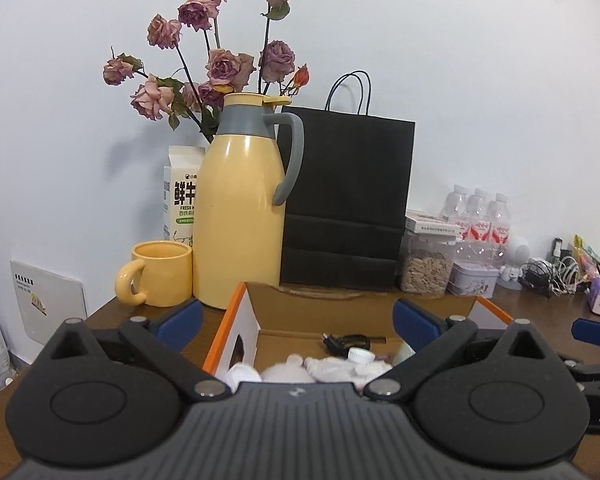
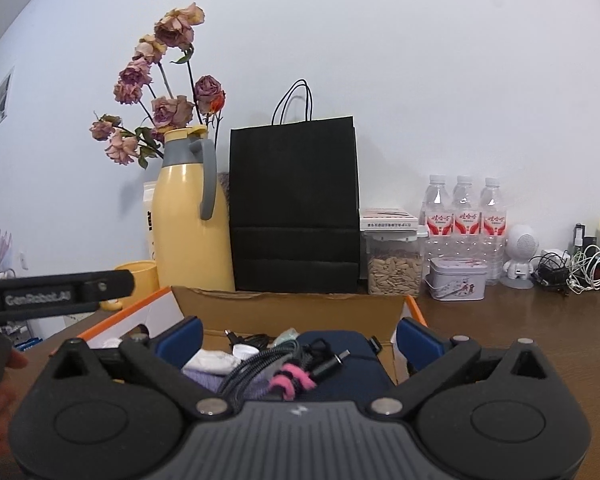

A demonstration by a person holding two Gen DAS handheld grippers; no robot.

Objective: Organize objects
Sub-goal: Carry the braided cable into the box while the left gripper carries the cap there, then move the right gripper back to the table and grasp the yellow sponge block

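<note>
Cables show only from right — both grippers gape wide, empty.

Left wrist view: looking level along its fingers, close over the cardboard box.
Right wrist view: facing likewise, slightly rightward.
Shared: box, black bag, yellow flask.

A: The white milk carton stood half hidden behind the tall yellow thermos jug, so its print was cut short.

B: And the open cardboard box?

A: The left claw's black body covered its near part; the white soft things inside could not be identified. In the right wrist view, the yellow ceramic mug was partly hidden behind the other claw's black arm.

B: The tangled cables?

A: Too small to tell apart.
</note>
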